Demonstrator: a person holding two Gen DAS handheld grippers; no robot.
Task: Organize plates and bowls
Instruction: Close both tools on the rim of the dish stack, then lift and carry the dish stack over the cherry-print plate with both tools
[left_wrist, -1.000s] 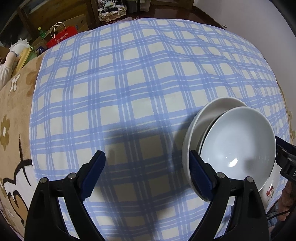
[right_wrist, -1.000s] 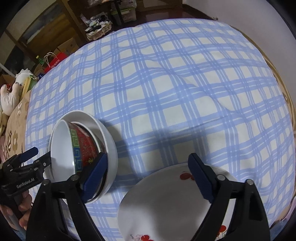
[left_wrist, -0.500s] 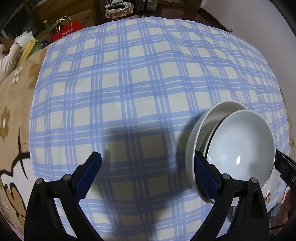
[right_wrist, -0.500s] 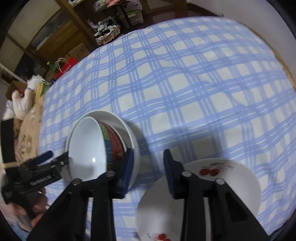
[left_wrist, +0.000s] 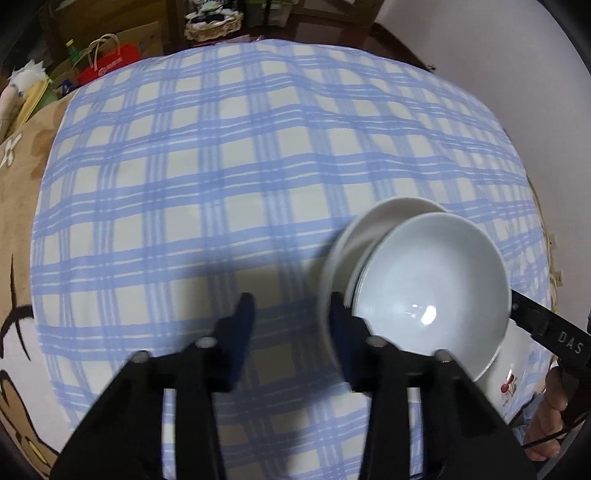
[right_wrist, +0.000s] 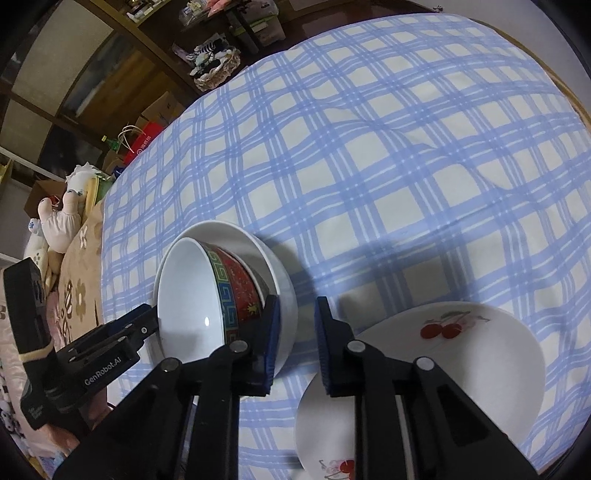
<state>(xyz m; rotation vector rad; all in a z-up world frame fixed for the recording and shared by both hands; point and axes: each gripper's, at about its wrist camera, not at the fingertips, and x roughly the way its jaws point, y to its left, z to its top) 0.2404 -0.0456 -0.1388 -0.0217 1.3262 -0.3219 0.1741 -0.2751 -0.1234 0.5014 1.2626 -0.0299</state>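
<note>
We see the red-patterned bowl (right_wrist: 236, 295) nested inside the white bowl (right_wrist: 284, 291) on the checked surface (right_wrist: 369, 147), with the cherry plate (right_wrist: 480, 362) just beside them. Our left tool (left_wrist: 291, 314) is partly closed, gripping nothing. Our right tool (right_wrist: 295, 325) is nearly closed, also gripping nothing, between bowls and plate.

Both grippers have narrowed their jaws since a second ago. The left gripper (left_wrist: 290, 317), wide open before, now shows a much smaller gap beside the stacked bowls (left_wrist: 424, 291). The right gripper (right_wrist: 295, 328) closed earlier to a narrow gap, and its view has tilted, showing more of the cherry plate (right_wrist: 480, 354).
</note>
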